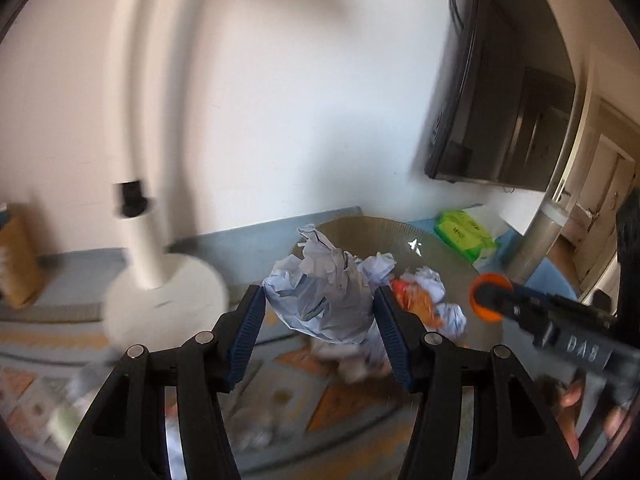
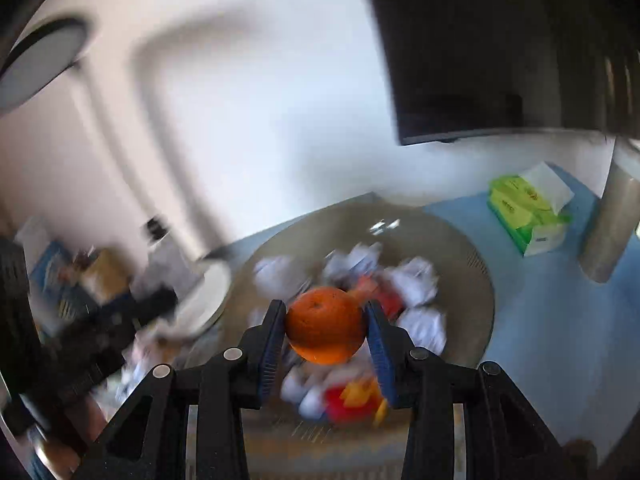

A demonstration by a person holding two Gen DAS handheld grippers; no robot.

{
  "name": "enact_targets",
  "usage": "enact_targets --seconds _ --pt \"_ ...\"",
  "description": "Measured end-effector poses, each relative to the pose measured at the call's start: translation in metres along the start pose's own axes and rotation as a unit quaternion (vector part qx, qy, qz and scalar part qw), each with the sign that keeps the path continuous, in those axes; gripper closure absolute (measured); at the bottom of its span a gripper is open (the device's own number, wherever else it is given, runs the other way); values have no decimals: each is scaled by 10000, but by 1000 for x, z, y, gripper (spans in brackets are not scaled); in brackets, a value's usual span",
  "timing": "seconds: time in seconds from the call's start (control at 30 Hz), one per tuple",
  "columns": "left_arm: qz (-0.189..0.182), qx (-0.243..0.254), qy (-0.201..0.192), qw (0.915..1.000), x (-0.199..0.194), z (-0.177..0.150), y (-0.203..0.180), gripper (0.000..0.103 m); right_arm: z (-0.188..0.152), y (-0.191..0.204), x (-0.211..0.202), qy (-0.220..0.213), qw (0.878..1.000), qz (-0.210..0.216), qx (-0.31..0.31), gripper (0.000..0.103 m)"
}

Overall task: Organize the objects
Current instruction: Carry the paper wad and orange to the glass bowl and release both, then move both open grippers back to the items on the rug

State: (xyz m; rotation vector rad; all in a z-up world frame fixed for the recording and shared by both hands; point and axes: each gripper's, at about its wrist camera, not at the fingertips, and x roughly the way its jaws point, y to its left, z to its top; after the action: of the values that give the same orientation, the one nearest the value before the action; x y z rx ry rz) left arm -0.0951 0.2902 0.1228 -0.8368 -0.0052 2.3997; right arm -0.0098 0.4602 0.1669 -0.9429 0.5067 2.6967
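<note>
So here we've got both hands full: our left gripper (image 1: 319, 304) has its jaws clamped on a crumpled wad of pale blue paper (image 1: 320, 292), held up in the air above a big round tan tray (image 1: 432, 240) that's piled with more balled-up paper and some red and orange wrappers. Our right gripper (image 2: 326, 326) has its jaws squeezing an orange (image 2: 325, 324) from both sides, also over that tray (image 2: 460, 248). From the left wrist view the orange (image 1: 490, 296) shows off to the right, at the tip of the other tool. A green tissue pack (image 2: 524, 208) sits on the blue surface (image 2: 540, 320) beyond the tray, and a white lamp base (image 1: 164, 304) stands to the left. Everything's pretty motion-blurred.
</note>
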Motion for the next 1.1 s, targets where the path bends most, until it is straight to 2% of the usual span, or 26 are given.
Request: enact_targets --seconds 0.07,0.1,0.13,0.17,0.27,0.33,0.37,0.47,0.57,0.6,0.7,0.77,0.8,0.83,0.93,1.03,1.1 --pt "-78 7 120 9999 21 6 -9 44 14 -8 16 36 9999 2 105 64" --pt "-216 -27 250 9995 34 10 -12 34 22 -11 26 82 9998 96 141 60" --pt "-282 -47 345 9990 41 12 -14 17 27 -14 30 87 9997 111 180 52" --pt "-299 -86 427 9986 47 15 -16 13 28 -16 31 62 9997 68 205 51" --pt "-159 -168 327 9992 42 14 -11 13 26 -22 26 17 9996 61 263 47" --pt "-138 -249 273 9992 27 9 -4 13 16 -22 16 -16 9997 35 245 40" --pt "-148 -301 214 9992 13 4 2 13 11 -21 13 -16 9997 31 230 39" --pt "-66 -268 57 9996 -27 -6 10 13 -9 -2 -9 34 9994 344 17 39" --pt "165 -297 -117 9994 -81 -23 32 10 -35 37 -33 139 9962 715 -484 37" --pt "323 -298 -148 9989 -99 -32 42 0 -50 56 -40 231 9926 948 -719 33" --pt "1102 -279 -210 9933 -145 -65 85 0 -93 93 -46 350 9847 1344 -1053 0" --pt "1755 -341 -82 9839 -162 -94 117 0 -124 119 -35 544 9788 1520 -1264 0" --pt "2139 -453 -8 9758 -168 -117 139 0 -138 132 -24 696 9762 1508 -1396 0" --pt "2287 -544 75 9719 -169 -131 152 1 -149 142 -14 777 9755 1418 -1492 0" --pt "2276 -1050 395 9673 -167 -172 192 1 -172 161 8 698 9741 1123 -1835 0" --pt "2191 -1254 289 9672 -170 -185 201 1 -187 166 17 635 9736 951 -1976 0" --pt "2111 -1176 239 9701 -167 -185 198 1 -188 164 22 673 9748 828 -1959 0"
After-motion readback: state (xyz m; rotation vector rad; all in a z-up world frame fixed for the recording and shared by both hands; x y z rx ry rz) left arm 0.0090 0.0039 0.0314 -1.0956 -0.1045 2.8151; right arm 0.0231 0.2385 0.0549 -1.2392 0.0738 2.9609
